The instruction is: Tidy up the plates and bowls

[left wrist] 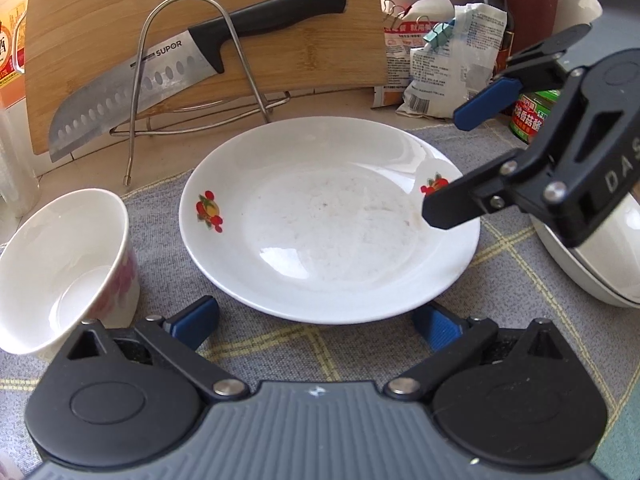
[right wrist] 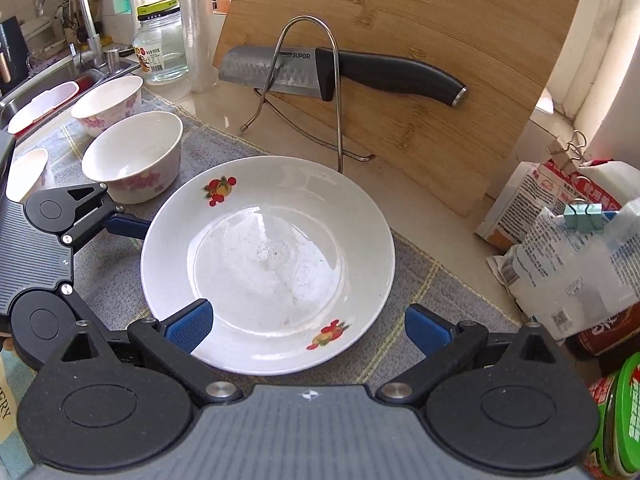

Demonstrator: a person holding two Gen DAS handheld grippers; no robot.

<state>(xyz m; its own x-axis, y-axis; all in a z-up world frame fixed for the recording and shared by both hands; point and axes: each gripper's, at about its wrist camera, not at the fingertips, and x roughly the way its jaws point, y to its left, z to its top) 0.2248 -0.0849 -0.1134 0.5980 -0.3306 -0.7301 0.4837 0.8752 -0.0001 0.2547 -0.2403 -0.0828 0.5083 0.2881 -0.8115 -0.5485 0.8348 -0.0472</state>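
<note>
You had the fruit-print plate (right wrist: pixel 268 264) lying flat on the grey mat (left wrist: pixel 248 344) on the bench, untouched. Left gripper (left wrist: pixel 316 322) and right gripper (right wrist: pixel 306 326) both stood with fingers spread wide, holding nothing. Floral bowls (right wrist: pixel 134 156) sat loose and unstacked beside it; sorting looked barely begun.
</note>
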